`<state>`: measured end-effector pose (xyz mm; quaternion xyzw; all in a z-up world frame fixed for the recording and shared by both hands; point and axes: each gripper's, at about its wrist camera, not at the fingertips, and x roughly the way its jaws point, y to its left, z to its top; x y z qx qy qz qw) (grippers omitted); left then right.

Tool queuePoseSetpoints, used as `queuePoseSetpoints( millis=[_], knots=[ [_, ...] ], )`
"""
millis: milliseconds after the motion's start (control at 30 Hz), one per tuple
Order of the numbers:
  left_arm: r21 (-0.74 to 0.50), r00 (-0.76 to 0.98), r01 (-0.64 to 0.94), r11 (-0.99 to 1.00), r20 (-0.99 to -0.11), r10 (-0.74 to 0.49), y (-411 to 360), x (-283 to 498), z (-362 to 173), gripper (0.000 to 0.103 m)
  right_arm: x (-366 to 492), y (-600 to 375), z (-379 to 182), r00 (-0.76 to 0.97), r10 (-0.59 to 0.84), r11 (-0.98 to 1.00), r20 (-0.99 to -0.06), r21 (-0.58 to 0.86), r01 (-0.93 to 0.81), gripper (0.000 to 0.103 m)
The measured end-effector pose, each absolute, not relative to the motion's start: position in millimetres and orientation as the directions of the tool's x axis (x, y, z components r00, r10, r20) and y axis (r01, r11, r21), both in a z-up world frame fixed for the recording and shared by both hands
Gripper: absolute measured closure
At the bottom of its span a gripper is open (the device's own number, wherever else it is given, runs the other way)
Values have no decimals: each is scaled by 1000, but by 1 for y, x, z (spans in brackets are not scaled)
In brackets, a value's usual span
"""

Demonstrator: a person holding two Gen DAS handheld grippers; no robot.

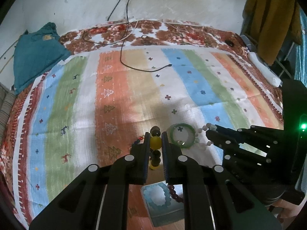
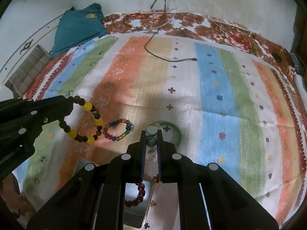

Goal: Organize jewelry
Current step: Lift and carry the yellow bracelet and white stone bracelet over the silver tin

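Two claws worked over a striped bed cover (image 2: 211, 80) spread across a bed — each clamped on a string of beads near the cover's front edge. The left claw (image 1: 155, 137) gripped a yellow-and-dark bead bracelet (image 2: 90, 118), most of its loop hanging free beside a small multicoloured bead bracelet (image 2: 118, 130) that lay on the cover. The right claw (image 2: 151, 134) pinched a pale grey bead strand (image 2: 150, 132) just beside a green bangle (image 2: 175, 132), which rested flat, untouched. Below both claws, at the front edge, a light blue box (image 1: 167, 207) already held a pale blue bracelet (image 1: 157, 194), with a dark red bead bracelet (image 2: 139, 193) draped at its rim. The step in hand appeared to be lifting two pieces for sorting; the next move would call for carrying each back over the box and releasing it cleanly — without tangling the loops or snagging the red strand.
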<state>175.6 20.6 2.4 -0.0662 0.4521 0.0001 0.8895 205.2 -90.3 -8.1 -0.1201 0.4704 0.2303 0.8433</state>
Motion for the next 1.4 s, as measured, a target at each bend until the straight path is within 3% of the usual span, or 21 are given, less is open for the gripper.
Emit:
queuePoseSetpoints(
  millis=[1400],
  knots=[
    [-128, 650, -19, 992, -756, -85, -1, 88, 12, 92, 119, -113, 7, 484, 322, 843, -814, 13, -538, 92]
  ],
)
